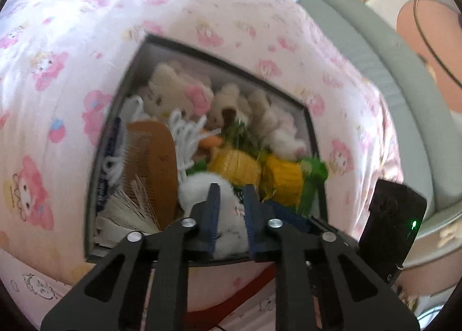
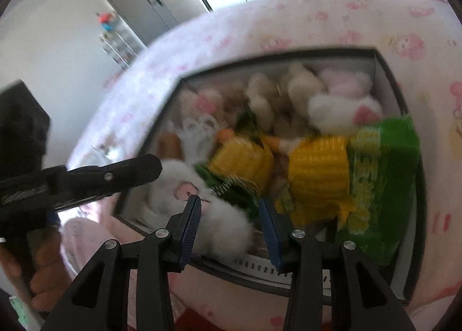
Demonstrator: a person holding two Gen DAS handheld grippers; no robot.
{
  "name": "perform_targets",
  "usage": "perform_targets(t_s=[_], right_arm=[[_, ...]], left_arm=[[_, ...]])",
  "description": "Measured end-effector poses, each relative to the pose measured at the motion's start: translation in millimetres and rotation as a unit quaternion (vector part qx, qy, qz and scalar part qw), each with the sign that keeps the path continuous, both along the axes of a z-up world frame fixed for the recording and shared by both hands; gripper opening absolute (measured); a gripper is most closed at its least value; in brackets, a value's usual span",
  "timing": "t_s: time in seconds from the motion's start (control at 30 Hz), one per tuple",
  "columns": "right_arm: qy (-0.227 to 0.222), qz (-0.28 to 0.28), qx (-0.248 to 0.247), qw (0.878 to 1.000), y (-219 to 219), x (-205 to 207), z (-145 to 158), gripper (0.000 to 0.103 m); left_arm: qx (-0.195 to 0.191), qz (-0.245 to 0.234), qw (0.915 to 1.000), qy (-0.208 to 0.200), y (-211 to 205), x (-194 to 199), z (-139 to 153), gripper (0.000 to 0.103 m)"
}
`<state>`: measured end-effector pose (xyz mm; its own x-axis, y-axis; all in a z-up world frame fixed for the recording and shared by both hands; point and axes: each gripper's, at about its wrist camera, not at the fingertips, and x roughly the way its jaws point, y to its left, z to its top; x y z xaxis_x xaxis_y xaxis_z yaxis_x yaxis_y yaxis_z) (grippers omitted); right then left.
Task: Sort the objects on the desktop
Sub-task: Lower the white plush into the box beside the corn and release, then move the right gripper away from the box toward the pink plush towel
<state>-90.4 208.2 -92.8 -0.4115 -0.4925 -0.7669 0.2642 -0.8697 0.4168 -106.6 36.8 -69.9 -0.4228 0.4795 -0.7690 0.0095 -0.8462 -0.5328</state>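
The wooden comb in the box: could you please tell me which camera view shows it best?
The left wrist view shows it best: the wooden comb lies sharp at the left side of the box, its teeth visible. The right wrist view shows only a blurred brown sliver behind the white plush toy.

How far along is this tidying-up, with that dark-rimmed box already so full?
Mostly done, it seems: the dark-rimmed box already holds beige plush bears, a wooden comb and yellow corn toys. In hand: the left gripper is closed on a fluffy white plush toy in the box; the right gripper is open over it. Nothing else waiting shows on the pink patterned cloth.
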Motion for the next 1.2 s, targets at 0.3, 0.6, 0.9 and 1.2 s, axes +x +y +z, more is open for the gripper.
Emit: perform_targets(t_s=[0.3, 0.6, 0.9, 1.2], right_arm=[[-0.017, 0.004, -0.02, 1.0, 0.8, -4.3, -2.3, 0.039], [0.031, -0.084, 0.028, 0.996, 14.4, 25.1, 50.8, 0.046], [0.094, -0.126, 0.081, 0.984, -1.3, 63.7, 103.2, 0.067], [0.113, -0.135, 0.103, 0.979, -19.6, 99.4, 120.9, 0.068]], left_arm=[[0.001, 0.017, 0.9996, -0.022, -5.7, -5.9, -23.2, 0.011], [-0.023, 0.002, 0.9982, 0.055, -8.3, 27.8, 30.9, 0.045], [-0.08, -0.012, 0.9884, 0.129, -3.4, 73.1, 91.2, 0.057], [-0.098, -0.029, 0.9836, 0.149, -12.7, 107.1, 110.5, 0.057]])
